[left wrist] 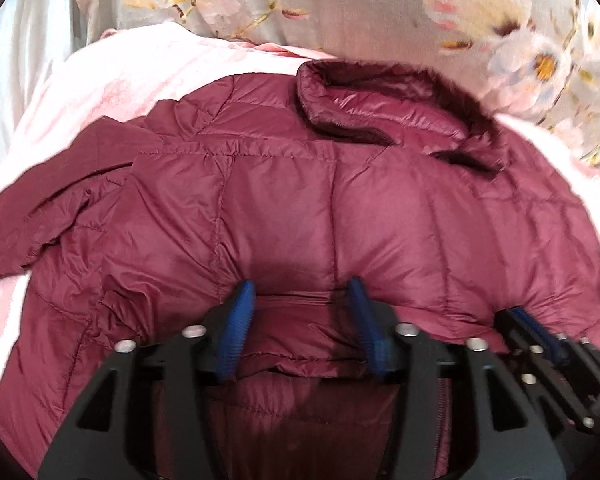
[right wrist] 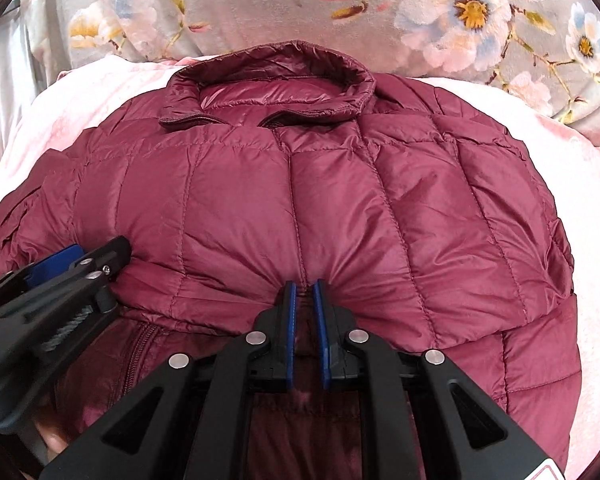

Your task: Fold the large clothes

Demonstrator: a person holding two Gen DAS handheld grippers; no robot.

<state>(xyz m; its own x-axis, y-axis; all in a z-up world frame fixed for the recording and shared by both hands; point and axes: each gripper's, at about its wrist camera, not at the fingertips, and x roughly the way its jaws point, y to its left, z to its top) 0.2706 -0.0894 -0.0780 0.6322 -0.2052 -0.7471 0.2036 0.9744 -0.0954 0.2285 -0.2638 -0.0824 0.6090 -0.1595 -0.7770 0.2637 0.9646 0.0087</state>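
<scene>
Both claws sit at the jacket's [right wrist: 300,200] folded-up hem, likely laying it flat mid-bed [right wrist: 580,160]: right claw [right wrist: 305,292] pinches the fabric, left claw [left wrist: 300,292] stands open, releasing.

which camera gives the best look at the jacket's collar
The right wrist view: the collar sits near the top centre, sharp, with its whole ring and the front opening showing. In the left wrist view the collar is off to the right, blurred, and seen at an angle.
</scene>
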